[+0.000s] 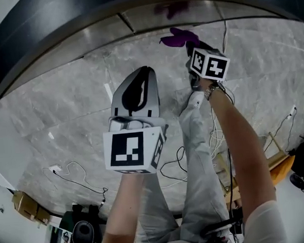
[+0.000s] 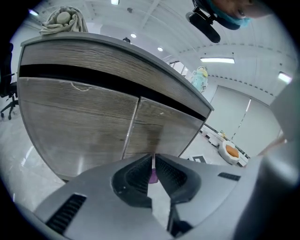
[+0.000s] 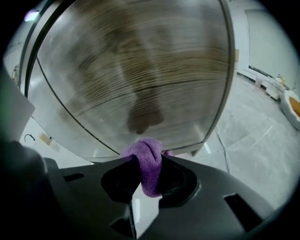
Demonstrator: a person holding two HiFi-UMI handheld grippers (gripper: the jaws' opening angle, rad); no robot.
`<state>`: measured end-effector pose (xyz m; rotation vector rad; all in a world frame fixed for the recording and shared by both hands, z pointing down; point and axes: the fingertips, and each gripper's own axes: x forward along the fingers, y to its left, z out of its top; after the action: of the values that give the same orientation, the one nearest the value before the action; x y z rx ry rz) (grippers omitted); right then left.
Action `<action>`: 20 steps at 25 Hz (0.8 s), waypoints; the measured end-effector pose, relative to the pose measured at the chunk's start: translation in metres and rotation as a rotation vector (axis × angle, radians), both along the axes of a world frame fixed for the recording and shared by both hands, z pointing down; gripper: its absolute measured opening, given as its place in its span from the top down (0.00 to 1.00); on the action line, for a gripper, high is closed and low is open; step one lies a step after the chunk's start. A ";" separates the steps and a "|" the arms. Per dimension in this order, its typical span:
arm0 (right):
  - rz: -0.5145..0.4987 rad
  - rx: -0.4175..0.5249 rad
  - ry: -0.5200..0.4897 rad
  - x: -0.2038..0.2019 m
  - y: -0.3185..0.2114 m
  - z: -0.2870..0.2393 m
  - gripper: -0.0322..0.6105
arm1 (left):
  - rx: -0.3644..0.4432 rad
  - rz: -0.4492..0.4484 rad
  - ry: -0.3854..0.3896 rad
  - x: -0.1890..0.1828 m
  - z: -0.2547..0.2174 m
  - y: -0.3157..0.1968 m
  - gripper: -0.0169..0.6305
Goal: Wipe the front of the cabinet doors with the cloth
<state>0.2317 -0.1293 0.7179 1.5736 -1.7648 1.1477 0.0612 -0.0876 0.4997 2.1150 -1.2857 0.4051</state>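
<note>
Right gripper (image 3: 149,158) clamped on the bunched purple cloth (image 3: 146,168), cloth poking from the jaws at the lower edge of a wood-grain cabinet door (image 3: 140,70); left gripper (image 2: 153,161) jaws pressed together, thin purple sliver in their seam, facing the cabinet front

A grey marble-patterned floor (image 1: 66,128) is seen below. A thin white cable (image 1: 73,173) is trailed across it at near left, and a cardboard box (image 1: 29,208) is set just beyond the cable's near end. More loose cables (image 1: 219,135) are strewn at right, near an orange-topped object (image 1: 284,170). In the left gripper view, a crumpled beige towel (image 2: 63,19) is perched high at far left, a pale bottle (image 2: 200,78) is stood further right, and a round white seat with an orange cushion (image 2: 230,151) is placed on the floor at right.
</note>
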 end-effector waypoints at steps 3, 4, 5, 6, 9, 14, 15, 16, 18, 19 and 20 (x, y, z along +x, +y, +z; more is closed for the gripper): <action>-0.043 0.006 -0.031 -0.065 -0.008 0.005 0.82 | -0.011 -0.007 -0.006 -0.033 0.002 0.002 0.93; -0.054 0.007 -0.042 -0.084 -0.012 0.007 0.82 | -0.013 -0.011 -0.011 -0.043 0.004 0.001 0.93; -0.060 0.006 -0.053 -0.101 -0.017 0.009 0.82 | -0.013 -0.014 -0.016 -0.053 0.006 -0.001 0.93; -0.065 0.002 -0.061 -0.116 -0.021 0.011 0.82 | -0.014 -0.017 -0.020 -0.061 0.008 -0.003 0.93; -0.085 -0.012 -0.063 -0.150 -0.032 0.019 0.82 | -0.022 -0.031 -0.022 -0.084 0.013 -0.009 0.93; -0.104 -0.020 -0.065 -0.171 -0.046 0.023 0.82 | -0.034 -0.074 -0.034 -0.108 0.020 -0.015 0.93; -0.097 -0.021 -0.068 -0.170 -0.049 0.024 0.82 | -0.035 -0.088 -0.037 -0.110 0.021 -0.016 0.93; -0.092 -0.023 -0.072 -0.168 -0.052 0.025 0.82 | -0.036 -0.103 -0.040 -0.112 0.023 -0.017 0.93; -0.111 -0.027 -0.079 -0.163 -0.054 0.026 0.82 | -0.038 -0.141 -0.048 -0.110 0.026 -0.018 0.93; -0.131 -0.030 -0.077 -0.159 -0.054 0.026 0.82 | -0.039 -0.161 -0.049 -0.106 0.026 -0.019 0.93; -0.147 -0.032 -0.073 -0.152 -0.054 0.026 0.82 | -0.041 -0.181 -0.048 -0.100 0.027 -0.020 0.93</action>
<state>0.0795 -0.1836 0.7443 1.3748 -1.8653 1.1698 -0.0391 -0.1077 0.5266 1.9465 -1.4698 0.4021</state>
